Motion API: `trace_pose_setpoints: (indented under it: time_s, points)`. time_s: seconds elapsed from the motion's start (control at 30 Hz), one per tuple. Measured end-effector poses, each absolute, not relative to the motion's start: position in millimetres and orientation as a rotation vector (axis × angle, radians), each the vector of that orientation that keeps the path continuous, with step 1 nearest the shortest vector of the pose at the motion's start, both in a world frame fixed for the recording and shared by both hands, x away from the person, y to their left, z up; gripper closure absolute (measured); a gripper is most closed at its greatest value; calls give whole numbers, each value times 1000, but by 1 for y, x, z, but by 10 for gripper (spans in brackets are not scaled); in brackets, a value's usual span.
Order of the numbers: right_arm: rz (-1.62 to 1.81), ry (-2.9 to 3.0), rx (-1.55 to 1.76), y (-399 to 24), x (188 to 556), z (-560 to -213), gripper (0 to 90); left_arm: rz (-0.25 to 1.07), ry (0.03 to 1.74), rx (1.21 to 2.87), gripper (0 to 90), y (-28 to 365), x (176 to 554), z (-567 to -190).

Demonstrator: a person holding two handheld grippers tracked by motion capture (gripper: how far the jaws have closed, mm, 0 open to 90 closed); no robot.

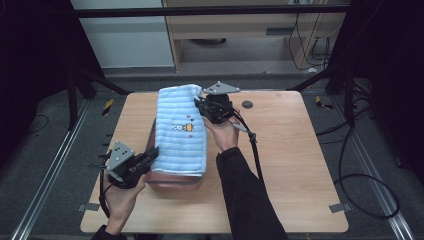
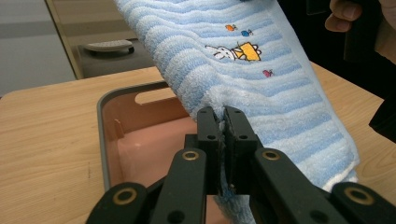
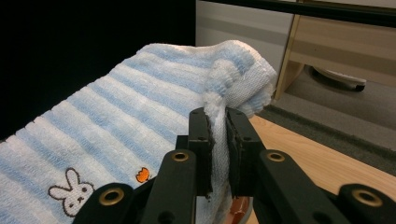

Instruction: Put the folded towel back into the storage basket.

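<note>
A: While pinched at two corners, sags a little between them: striped terry towel [image 1: 180,132], blue and white, small rabbit stitched near the middle. Stretched above the pink tub [image 1: 172,181], running from the wooden table's [image 1: 290,165] 11 o'clock edge down toward 7 o'clock.

B: And the tools?

A: Left gripper [image 1: 149,156] pressed together on the towel's 7 o'clock corner, with a thin fold of pile caught between the jaws. Right gripper [image 1: 201,105] clamped on the 1 o'clock corner, terry bunched up above the jaw tips. Both closed on cloth, neither spread.

B: Handling, as a guess?

A: Light, most likely. Soft and limp, no stiffness at all, so bound to droop wherever unsupported. Thick looped pile, hence grippy, not slippery. Nothing fragile about it, though loops could snag on a jaw edge.

B: Best place to take hold?

A: Corners or the hemmed border, as now. Denser there, less prone to creep out of a pinch. Opposite corners keep the cloth taut and flat. Avoid the middle: only bunches up and hides the rabbit.

B: Risk?

A: Shallow bite at the 7 o'clock corner. Could slip free under a sharp pull, dropping that end into the tub.
</note>
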State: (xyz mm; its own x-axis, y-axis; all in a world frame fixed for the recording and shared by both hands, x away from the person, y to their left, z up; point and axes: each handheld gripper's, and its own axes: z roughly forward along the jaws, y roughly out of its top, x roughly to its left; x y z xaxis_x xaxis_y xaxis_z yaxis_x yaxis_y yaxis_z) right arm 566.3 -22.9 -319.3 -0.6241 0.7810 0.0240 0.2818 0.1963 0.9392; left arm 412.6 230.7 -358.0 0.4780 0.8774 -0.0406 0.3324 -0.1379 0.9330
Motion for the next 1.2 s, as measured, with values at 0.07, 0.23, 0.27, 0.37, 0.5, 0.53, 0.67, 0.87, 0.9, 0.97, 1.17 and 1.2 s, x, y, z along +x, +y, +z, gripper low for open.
trace_pose_setpoints:
  time_s: [0.07, 0.23, 0.27, 0.37, 0.5, 0.53, 0.67, 0.87, 0.9, 0.97, 1.17, 1.2]
  points:
    - [1423, 2018, 985, -19, 568, -321, 818, 673, 1047, 1701, 857, 233, 413, -359]
    - [1417, 2032, 988, -11, 573, -327, 818, 677, 1057, 1703, 858, 238, 417, -362]
    - [1417, 2033, 989, -9, 574, -328, 818, 679, 1065, 1702, 858, 239, 418, -363]
    - [1413, 2041, 991, -5, 576, -331, 818, 676, 1077, 1703, 858, 242, 420, -366]
    - [1405, 2052, 998, -2, 580, -337, 818, 678, 1087, 1721, 858, 243, 423, -371]
    - [1402, 2054, 998, -1, 581, -339, 817, 678, 1094, 1729, 858, 243, 424, -372]
    - [1389, 2063, 1004, 2, 585, -346, 817, 686, 1106, 1747, 858, 242, 426, -377]
    - [1369, 2079, 1017, 5, 591, -359, 817, 677, 1128, 1772, 858, 243, 433, -387]
    - [1369, 2082, 1022, 5, 591, -360, 817, 675, 1132, 1777, 858, 243, 434, -389]
    - [1368, 2086, 1028, 7, 593, -364, 817, 670, 1139, 1785, 858, 243, 435, -392]
    - [1348, 2101, 1031, 9, 594, -377, 817, 664, 1149, 1820, 858, 240, 438, -402]
    - [1345, 2104, 1033, 9, 595, -379, 816, 664, 1150, 1826, 858, 240, 438, -403]
